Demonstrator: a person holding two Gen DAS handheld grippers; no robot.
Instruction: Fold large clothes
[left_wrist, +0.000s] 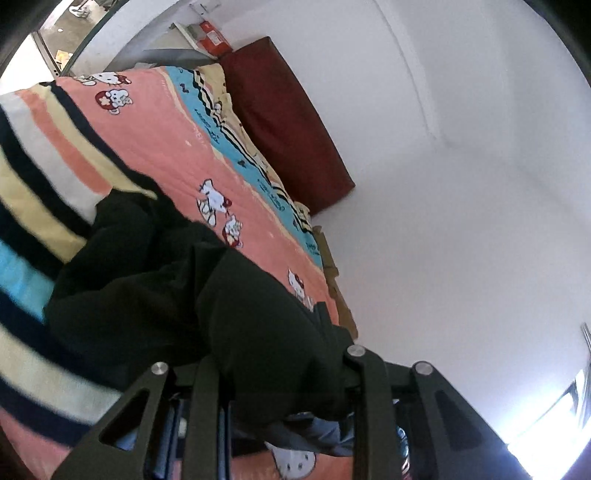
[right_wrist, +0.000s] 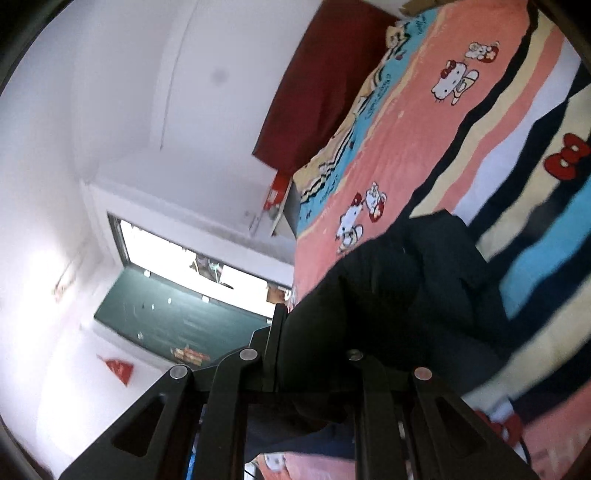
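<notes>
A large black garment (left_wrist: 155, 280) lies bunched on a bed with a pink, striped cartoon-cat bedspread (left_wrist: 159, 140). My left gripper (left_wrist: 280, 354) is shut on a fold of the garment, and the cloth drapes over and hides its fingertips. In the right wrist view the same black garment (right_wrist: 406, 288) trails across the bedspread (right_wrist: 461, 122). My right gripper (right_wrist: 314, 347) is shut on another part of it, with one black finger (right_wrist: 277, 332) showing at the cloth's left edge. Both views are tilted.
A dark red headboard cushion (left_wrist: 288, 122) leans against the white wall (left_wrist: 461, 166) along the bed's far side. A bright window (right_wrist: 192, 254) and a red box (right_wrist: 275, 192) show past the bed's end. Wooden bed frame edge (left_wrist: 332, 269) runs beside the wall.
</notes>
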